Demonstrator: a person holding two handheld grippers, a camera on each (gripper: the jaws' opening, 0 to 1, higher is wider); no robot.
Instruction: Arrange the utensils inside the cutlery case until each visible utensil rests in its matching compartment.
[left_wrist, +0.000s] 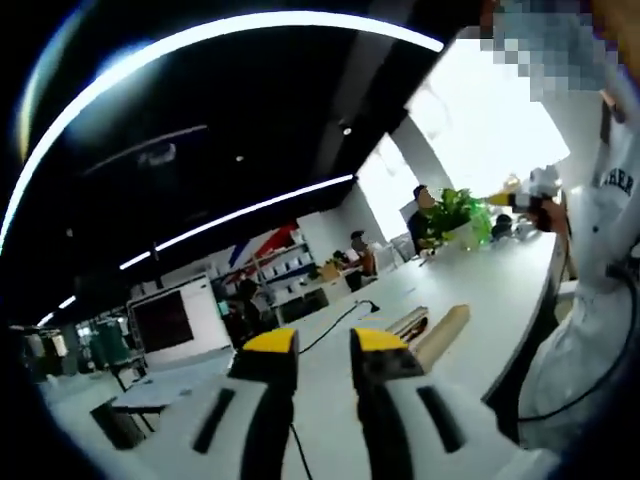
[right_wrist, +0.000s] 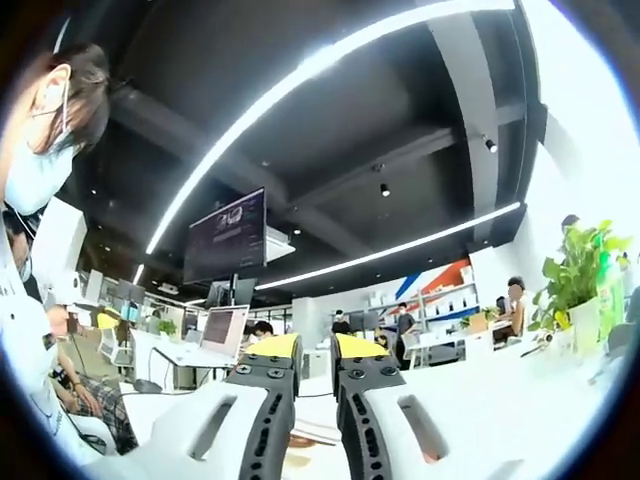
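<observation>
Past the left claw (left_wrist: 323, 342), spread with nothing in it, the wooden cutlery case (left_wrist: 432, 331) lies on the white tabletop (left_wrist: 470, 280), its inside too hard to see, while the right claw (right_wrist: 317, 350) is spread too.

Both views sit low over the white table (left_wrist: 450, 290), tilted up toward the dark ceiling and rolled; the left gripper view looks along its length, the right gripper view across it; both catch the potted plant (right_wrist: 575, 270)
</observation>
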